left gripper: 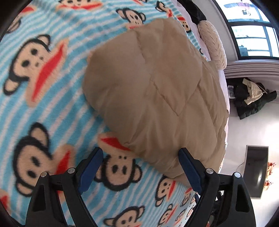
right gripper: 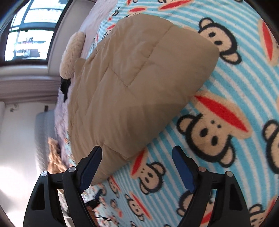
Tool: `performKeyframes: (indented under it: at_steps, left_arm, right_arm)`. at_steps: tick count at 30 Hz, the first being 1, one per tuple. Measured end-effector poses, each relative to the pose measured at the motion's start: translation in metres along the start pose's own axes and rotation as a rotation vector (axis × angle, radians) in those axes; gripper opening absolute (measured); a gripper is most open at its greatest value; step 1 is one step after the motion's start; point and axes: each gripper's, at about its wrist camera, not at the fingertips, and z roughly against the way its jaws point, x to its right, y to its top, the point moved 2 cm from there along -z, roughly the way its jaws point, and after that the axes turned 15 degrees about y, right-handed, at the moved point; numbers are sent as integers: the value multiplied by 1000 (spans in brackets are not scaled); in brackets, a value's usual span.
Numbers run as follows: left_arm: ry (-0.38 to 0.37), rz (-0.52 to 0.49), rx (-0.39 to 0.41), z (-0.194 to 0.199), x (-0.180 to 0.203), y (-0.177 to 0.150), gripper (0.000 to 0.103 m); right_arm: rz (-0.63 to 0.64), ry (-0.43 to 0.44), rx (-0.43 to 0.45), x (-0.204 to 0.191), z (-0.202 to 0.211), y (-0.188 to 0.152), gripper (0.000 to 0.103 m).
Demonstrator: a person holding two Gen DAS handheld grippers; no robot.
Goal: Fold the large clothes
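Note:
A tan quilted puffer garment (left gripper: 153, 90) lies folded into a thick bundle on a blue striped monkey-print blanket (left gripper: 43, 97). My left gripper (left gripper: 141, 152) is open and empty, hovering just in front of the bundle's near edge. In the right wrist view the same tan garment (right gripper: 132, 83) lies on the blanket (right gripper: 235, 90). My right gripper (right gripper: 137, 150) is open and empty, its jaws either side of the bundle's near corner without holding it.
A beige fluffy pillow (left gripper: 214, 45) and a black item (left gripper: 195, 12) lie at the bed's far end. A pile of dark and cream jackets (left gripper: 251, 97) sits on the floor beside the bed. A window (right gripper: 27, 35) is beyond the bed.

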Motion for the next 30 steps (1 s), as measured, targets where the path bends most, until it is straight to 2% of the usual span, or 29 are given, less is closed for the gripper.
performKeyframes:
  at_steps: [4, 7, 13, 14, 15, 16, 17, 18, 19, 20, 22, 24, 27, 30]
  left_arm:
    - [-65, 21, 16, -7, 13, 1, 89]
    - [-120, 73, 36, -9, 17, 15, 89]
    - [-110, 85, 79, -22, 29, 42, 89]
    - [-106, 94, 96, -21, 29, 45, 79]
    - [-104, 95, 106, -20, 29, 47, 55]
    - [-114, 93, 107, -20, 29, 49, 38]
    - [-128, 92, 113, -16, 29, 50, 32]
    - [-132, 82, 127, -10, 29, 51, 23]
    - [-129, 55, 148, -4, 32, 52, 20]
    - [-101, 9, 181, 6, 38, 50, 19]
    - [-20, -95, 256, 24, 56, 44, 17]
    - [48, -188, 329, 41, 73, 34, 16]
    - [101, -263, 406, 66, 83, 17, 16]
    - [142, -326, 447, 83, 86, -4, 16]
  right_arm:
    - [-67, 84, 25, 7, -11, 7, 85]
    - [-117, 153, 30, 12, -25, 16, 85]
    - [-187, 250, 34, 19, -57, 26, 86]
    - [-195, 260, 33, 20, -62, 27, 86]
    - [-210, 267, 31, 22, -68, 30, 86]
    - [-219, 270, 32, 24, -71, 29, 86]
    - [-231, 271, 34, 24, -73, 30, 84]
    - [-243, 265, 33, 25, -74, 30, 79]
    - [-250, 259, 28, 26, -74, 30, 56]
    - [-254, 262, 20, 27, -75, 31, 41]
    - [-234, 268, 9, 24, -73, 31, 29]
    - [-192, 260, -9, 17, -71, 31, 24]
    - [-152, 266, -32, 7, -65, 30, 21]
    - [-109, 267, -65, -1, -56, 24, 21]
